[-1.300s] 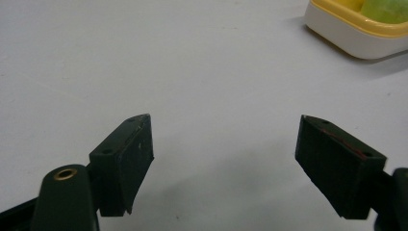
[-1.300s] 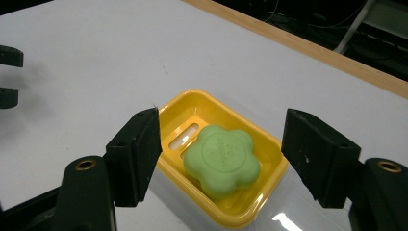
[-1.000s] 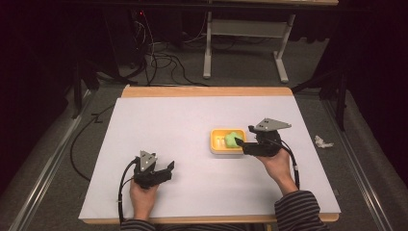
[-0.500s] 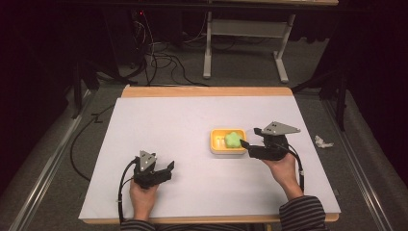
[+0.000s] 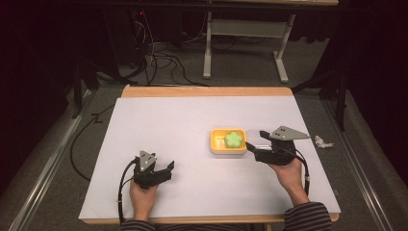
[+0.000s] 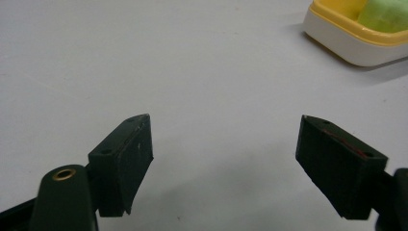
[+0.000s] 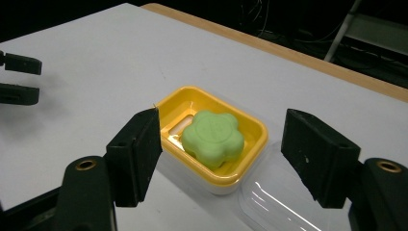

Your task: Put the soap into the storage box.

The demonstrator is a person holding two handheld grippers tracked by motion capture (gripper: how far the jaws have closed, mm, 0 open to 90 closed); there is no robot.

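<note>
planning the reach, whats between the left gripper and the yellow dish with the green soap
Nothing: bare white table runs from the left gripper to the yellow dish holding the green flower-shaped soap, as the high view and the left gripper view show.

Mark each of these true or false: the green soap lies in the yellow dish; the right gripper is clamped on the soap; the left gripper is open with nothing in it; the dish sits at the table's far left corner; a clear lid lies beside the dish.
1. The green flower-shaped soap lies in the yellow dish. True.
2. The right gripper is clamped on the soap. False: its jaws stand apart on either side of the dish's near end, and nothing is held.
3. The left gripper is open with nothing in it. True.
4. The dish sits at the table's far left corner. False: it sits right of the middle, just ahead of the right gripper.
5. A clear lid lies beside the dish. True.
</note>
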